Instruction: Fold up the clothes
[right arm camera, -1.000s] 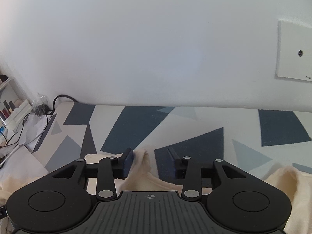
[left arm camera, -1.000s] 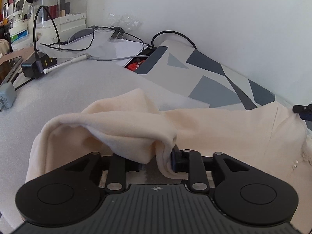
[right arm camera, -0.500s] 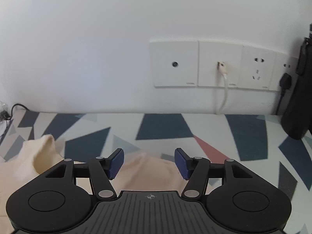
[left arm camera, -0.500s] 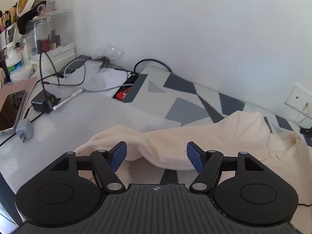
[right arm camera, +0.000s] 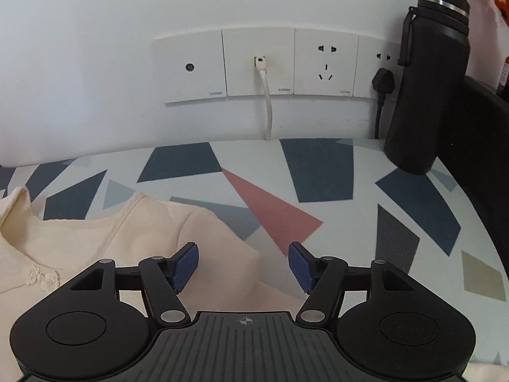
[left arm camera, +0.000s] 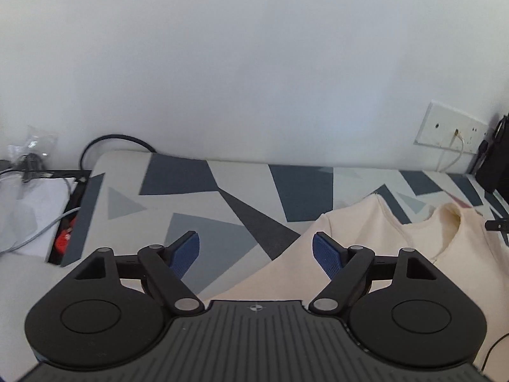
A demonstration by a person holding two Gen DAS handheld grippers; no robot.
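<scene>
Cream knit garment (left arm camera: 375, 242) with round neckline and small crochet flowers lies on the geometric-print table cover (left arm camera: 222, 203), lower right of the left wrist frame and lower left of the right wrist frame (right arm camera: 127, 235). Neckline faces the wall, one shoulder and sleeve edge slope down toward the right wrist camera. Progress: top part looks spread fairly flat, no clear stacked fold in view; lower body of the garment is hidden under both rigs, so how many folds are in cannot be told. This fits either a laid-out garment or one mid-fold.

Left wrist frame, left to right: cables and a clear plastic bag (left arm camera: 28, 149) at far left edge, then table cover, then garment, wall socket panel (left arm camera: 451, 130) at upper right. Left gripper (left arm camera: 256, 254) is spread wide, blue pads empty, hanging over cover and garment edge, holding nothing.

Right wrist frame: garment left, right gripper (right arm camera: 243, 265) also wide apart, gripping nothing, above the sleeve edge; contact cannot be told. Black insulated bottle (right arm camera: 426, 76) stands upper right.
</scene>
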